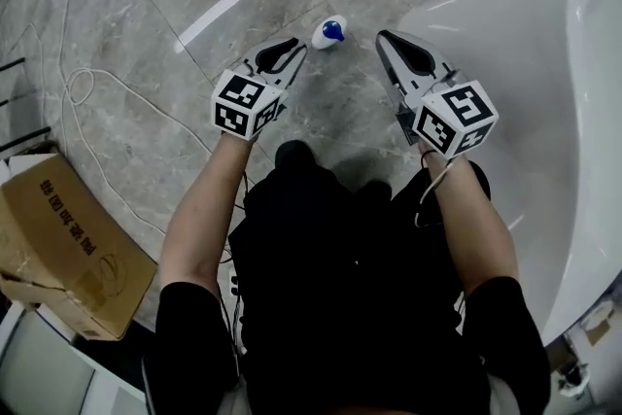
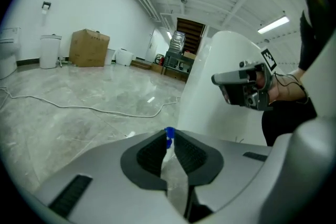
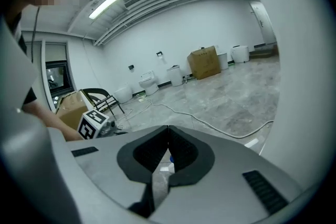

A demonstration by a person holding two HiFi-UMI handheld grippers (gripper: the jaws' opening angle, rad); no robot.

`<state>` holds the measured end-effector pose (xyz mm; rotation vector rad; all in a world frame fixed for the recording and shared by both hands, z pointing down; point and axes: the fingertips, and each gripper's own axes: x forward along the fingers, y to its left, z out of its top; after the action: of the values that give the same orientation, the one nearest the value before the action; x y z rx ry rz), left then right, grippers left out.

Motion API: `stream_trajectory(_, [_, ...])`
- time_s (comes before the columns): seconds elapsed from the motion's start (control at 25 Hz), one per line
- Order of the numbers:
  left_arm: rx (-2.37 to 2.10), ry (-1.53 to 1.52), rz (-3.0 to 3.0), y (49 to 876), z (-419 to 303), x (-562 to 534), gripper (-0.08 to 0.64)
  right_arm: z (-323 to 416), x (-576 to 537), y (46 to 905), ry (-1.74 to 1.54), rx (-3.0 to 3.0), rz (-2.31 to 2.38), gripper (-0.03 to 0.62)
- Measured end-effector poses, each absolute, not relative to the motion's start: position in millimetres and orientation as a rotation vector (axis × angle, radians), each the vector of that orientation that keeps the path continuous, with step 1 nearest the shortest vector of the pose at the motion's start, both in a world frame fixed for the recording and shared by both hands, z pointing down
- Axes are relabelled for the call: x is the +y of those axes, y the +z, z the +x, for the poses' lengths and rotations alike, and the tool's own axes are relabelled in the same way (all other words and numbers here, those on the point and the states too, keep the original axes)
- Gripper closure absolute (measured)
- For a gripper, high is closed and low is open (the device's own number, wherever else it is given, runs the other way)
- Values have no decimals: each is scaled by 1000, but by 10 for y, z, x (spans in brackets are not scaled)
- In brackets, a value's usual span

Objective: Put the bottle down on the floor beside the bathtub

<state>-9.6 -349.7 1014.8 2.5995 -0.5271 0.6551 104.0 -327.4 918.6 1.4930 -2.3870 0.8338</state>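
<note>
The bottle (image 1: 330, 32) stands on the grey marble floor (image 1: 146, 63), white body below and blue cap on top. Seen from above, its long axis runs straight up toward the head camera, so I judge it upright rather than lying. The bathtub (image 1: 544, 63) curves in at its 3 o'clock, near but not touching. By that, the bottle looks set down where the task wants it.

Neither tool has it. The left tool (image 1: 297, 45) has its jaws drawn almost together, with only a slit between the tips and nothing clamped. In the left gripper view the blue cap shows through that slit, down on the floor beyond. The right tool (image 1: 381, 36) has its tips meeting and is empty.

From the left tool's tip the bottle lies just beside, at about 2 o'clock. From the right tool's tip it lies at about 9 o'clock, a little further off. The left hand is therefore the nearer, and any regrasp would have to come down over the cap.

No label on the bottle can be read. A cardboard box (image 1: 68, 238) at 8 o'clock carries printed characters, upside down and too small to read. Each tool's cube bears only black-and-white square markers. White cables (image 1: 87, 78) trail across the floor at 10 o'clock.
</note>
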Motion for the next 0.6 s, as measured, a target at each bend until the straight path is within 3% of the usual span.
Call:
stream_trajectory(0.08, [-566, 631, 2594, 9677, -226, -3493, 538, 1052, -3199, 8922, 887, -2362, 1520, 564])
stream_trajectory(0.6, [-812, 547, 2588, 6194, -720, -3134, 543, 554, -2634, 6258, 1048, -2351, 1385, 563])
